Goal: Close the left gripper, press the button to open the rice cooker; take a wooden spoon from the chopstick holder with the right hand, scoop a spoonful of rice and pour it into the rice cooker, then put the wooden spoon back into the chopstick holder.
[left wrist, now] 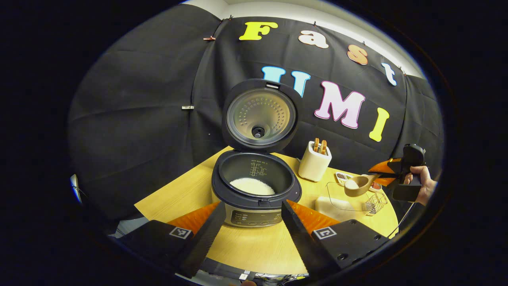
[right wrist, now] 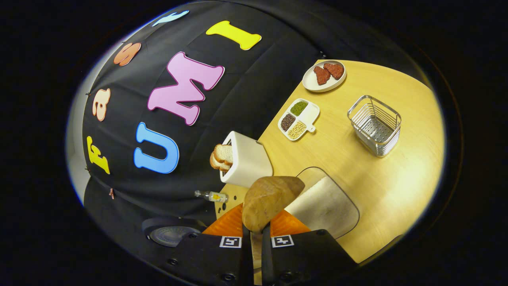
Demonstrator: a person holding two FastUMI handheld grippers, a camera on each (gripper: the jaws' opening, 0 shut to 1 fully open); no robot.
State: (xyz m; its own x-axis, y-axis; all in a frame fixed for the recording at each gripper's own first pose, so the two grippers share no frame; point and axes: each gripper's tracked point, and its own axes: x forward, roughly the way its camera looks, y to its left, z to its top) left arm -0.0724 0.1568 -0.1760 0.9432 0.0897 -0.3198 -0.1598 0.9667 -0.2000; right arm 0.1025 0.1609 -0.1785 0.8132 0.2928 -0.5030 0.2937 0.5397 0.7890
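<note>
The rice cooker (left wrist: pixel 256 186) stands on the table (left wrist: pixel 254 246) with its lid (left wrist: pixel 260 115) raised upright and white rice in the pot. The left gripper (left wrist: pixel 250 230) hovers near its front panel, fingers spread wide apart — grasping nothing. To the right, the right gripper (right wrist: pixel 254 234) has its fingers clenched on the wooden spoon (left wrist: pixel 359 184), whose bowl carries rice above the clear rice container (right wrist: pixel 325 206) — just beside the white chopstick holder (left wrist: pixel 314 161).
</note>
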